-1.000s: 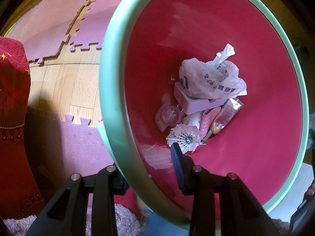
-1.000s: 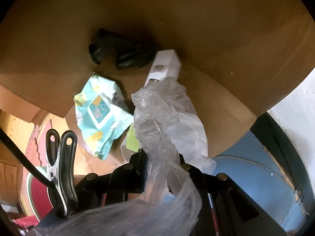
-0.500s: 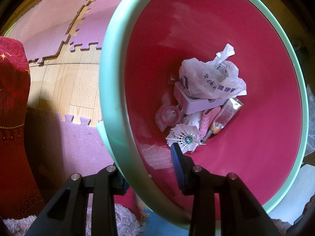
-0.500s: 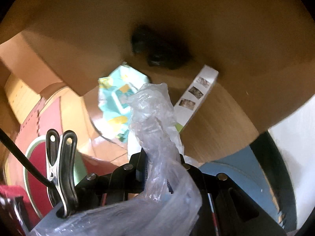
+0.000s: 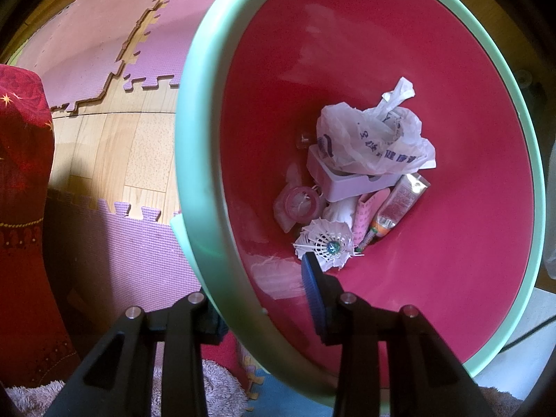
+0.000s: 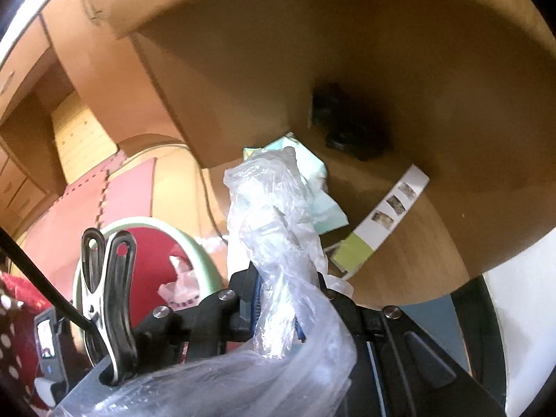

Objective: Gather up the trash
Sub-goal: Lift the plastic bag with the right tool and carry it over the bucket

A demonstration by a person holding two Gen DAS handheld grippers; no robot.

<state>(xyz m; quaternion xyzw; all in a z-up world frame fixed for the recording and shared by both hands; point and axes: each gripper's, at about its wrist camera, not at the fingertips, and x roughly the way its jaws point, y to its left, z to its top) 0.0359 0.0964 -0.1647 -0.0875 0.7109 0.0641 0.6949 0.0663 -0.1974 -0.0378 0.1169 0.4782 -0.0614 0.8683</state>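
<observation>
Left tongs (image 5: 264, 307) are clamped on the mint-green rim of the bin (image 5: 194, 160), one pad inside the red wall, one outside, and the bin is tipped so we look straight down into it. At the bottom: a crumpled white printed bag (image 5: 371, 139) on a pale tray (image 5: 347, 180), a shuttlecock (image 5: 326, 243), a squeezed tube (image 5: 399, 205), a pink wrapper (image 5: 365, 215) and a clear pinkish cup or lid (image 5: 299, 205), hard to name for sure. Over on the right, the tongs (image 6: 278, 309) are pinched shut on a twisted clear plastic bag (image 6: 274, 208), which rises crinkled above the pads and trails in a loop toward the lens. Behind it, inside a cardboard box (image 6: 312, 52), lie a teal packet (image 6: 312, 180) half hidden by the bag, a long white carton (image 6: 385, 215), and a dark blurred lump (image 6: 344, 121) I can't identify. The bin (image 6: 205, 260) peeks in low left, partly blocked by a metal clip (image 6: 107, 295).
</observation>
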